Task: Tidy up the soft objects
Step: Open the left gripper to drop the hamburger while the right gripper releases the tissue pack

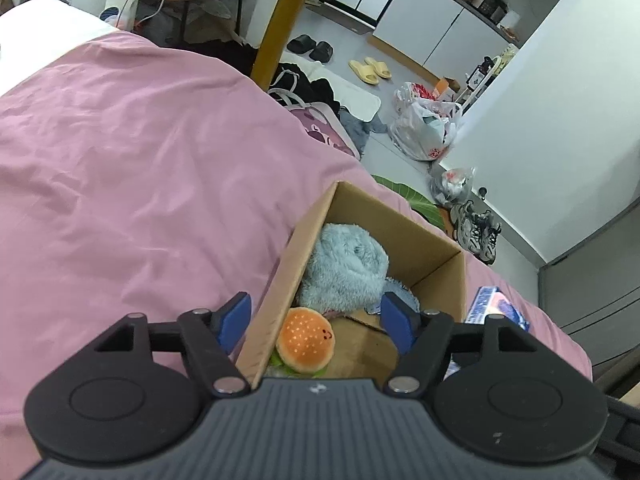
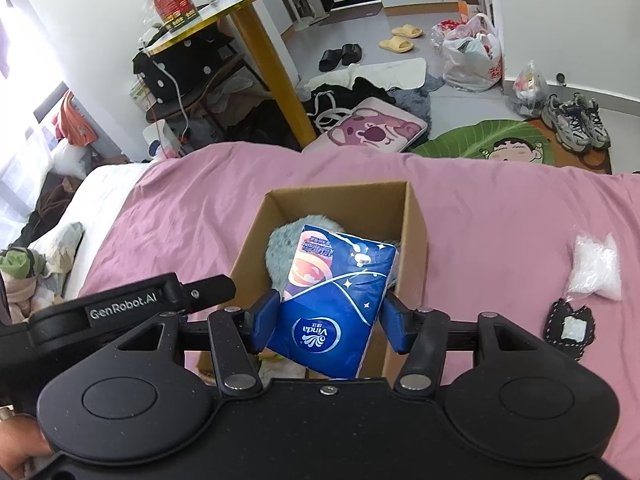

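Both tools look alike. The left gripper (image 1: 316, 322) has a ribbed grey body, black arms ending in round discs, silver pins at the joints and blue pads on its fingers (image 1: 236, 316). The right gripper (image 2: 328, 320) is black, speckled, with one screw at its centre (white "GenRobot.AI" lettering shows on the neighbouring tool's side). A hand (image 2: 18, 448) shows at the corner.

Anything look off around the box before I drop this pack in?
Nothing damaged or spilled. The cardboard box sits upright on the pink cover; the right gripper holds the tissue pack tilted over it.
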`<action>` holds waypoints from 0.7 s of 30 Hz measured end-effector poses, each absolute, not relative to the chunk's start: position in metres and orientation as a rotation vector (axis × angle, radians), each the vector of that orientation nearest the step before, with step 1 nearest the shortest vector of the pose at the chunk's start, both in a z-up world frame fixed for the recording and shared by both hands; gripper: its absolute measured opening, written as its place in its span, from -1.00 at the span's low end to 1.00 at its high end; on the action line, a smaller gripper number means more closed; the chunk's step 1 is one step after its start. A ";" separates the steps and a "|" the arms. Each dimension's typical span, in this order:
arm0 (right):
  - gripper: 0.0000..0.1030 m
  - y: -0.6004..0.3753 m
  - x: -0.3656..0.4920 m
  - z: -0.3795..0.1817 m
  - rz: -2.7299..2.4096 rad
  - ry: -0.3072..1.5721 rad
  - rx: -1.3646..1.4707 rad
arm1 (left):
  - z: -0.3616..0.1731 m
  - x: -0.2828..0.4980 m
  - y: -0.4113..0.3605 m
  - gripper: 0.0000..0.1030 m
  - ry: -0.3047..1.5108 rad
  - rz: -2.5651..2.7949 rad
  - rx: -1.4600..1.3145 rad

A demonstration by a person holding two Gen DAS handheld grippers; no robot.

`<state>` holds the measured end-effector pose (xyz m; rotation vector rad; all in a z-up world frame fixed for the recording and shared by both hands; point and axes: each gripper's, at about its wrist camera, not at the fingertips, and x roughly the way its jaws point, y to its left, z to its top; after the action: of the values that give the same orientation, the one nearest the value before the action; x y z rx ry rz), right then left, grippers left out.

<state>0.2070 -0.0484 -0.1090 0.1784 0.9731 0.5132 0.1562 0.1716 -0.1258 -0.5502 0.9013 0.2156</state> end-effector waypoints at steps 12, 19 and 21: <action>0.56 -0.072 0.197 -0.099 0.531 0.956 0.221 | -0.106 0.145 0.157 0.58 0.886 0.258 -0.464; 0.83 -0.100 0.188 -0.083 0.527 0.893 0.226 | -0.086 0.137 0.142 0.76 0.855 0.281 -0.421; 0.86 -0.107 0.185 -0.078 0.537 0.880 0.226 | -0.081 0.133 0.138 0.82 0.844 0.287 -0.417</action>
<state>0.1853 -0.1072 -0.0779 0.2257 0.8799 0.5371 0.1331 0.1380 -0.0807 -0.4170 0.8435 0.2874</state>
